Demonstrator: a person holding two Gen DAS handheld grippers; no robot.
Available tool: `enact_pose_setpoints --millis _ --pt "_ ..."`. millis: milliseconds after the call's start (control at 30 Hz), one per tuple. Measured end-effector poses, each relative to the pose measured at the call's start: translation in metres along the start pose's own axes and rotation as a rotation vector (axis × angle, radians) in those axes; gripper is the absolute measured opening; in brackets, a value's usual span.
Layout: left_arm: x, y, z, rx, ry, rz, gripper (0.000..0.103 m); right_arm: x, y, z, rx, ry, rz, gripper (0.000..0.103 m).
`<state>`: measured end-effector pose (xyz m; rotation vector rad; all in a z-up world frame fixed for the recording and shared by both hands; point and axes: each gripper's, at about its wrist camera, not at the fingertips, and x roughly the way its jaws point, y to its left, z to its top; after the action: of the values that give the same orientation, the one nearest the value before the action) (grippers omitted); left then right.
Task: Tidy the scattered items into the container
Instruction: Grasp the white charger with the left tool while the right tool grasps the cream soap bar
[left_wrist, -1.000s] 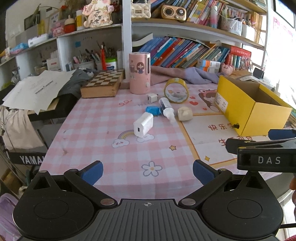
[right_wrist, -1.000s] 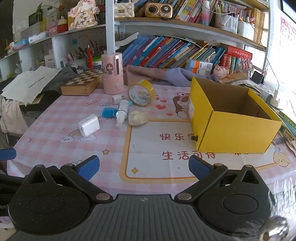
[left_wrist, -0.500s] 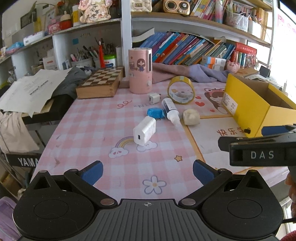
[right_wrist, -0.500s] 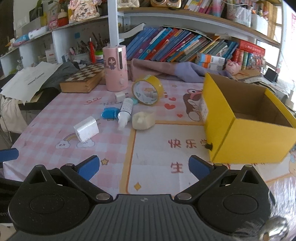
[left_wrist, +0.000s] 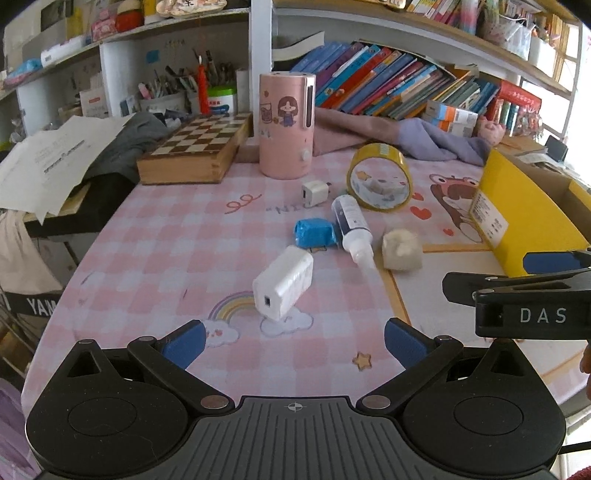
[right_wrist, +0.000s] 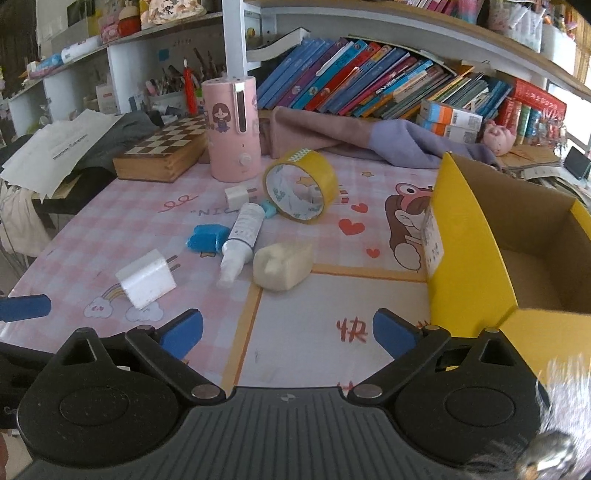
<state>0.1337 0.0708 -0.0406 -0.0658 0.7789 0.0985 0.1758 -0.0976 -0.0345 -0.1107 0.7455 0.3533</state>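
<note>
The yellow box (right_wrist: 476, 258) stands open-topped at the right of the pink checked tablecloth (left_wrist: 159, 251), and the scattered things lie well left of it: a roll of yellow tape (right_wrist: 300, 186) on edge, a white tube (right_wrist: 242, 236) touching a blue packet (right_wrist: 207, 238), a cream block (right_wrist: 282, 265) just beside the tube's cap, a large white charger (left_wrist: 283, 282) and a small white plug (left_wrist: 314, 192). The left gripper (left_wrist: 293, 341) hovers with its jaws spread wide and empty just short of the large charger. The right gripper (right_wrist: 286, 334) is likewise spread and empty over the mat beside the box.

box (right_wrist: 469, 280) top open | bare mat (right_wrist: 321, 328) before it — clutter (right_wrist: 240, 236) left
</note>
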Motion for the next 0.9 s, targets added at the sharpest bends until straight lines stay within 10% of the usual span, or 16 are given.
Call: enact_pose_setpoints --millis 900 --pt "0.087 -0.003 0.034 0.049 0.139 0.067 0.079 0.117 -0.018 0.045 0.013 0.148 0.085 0.085"
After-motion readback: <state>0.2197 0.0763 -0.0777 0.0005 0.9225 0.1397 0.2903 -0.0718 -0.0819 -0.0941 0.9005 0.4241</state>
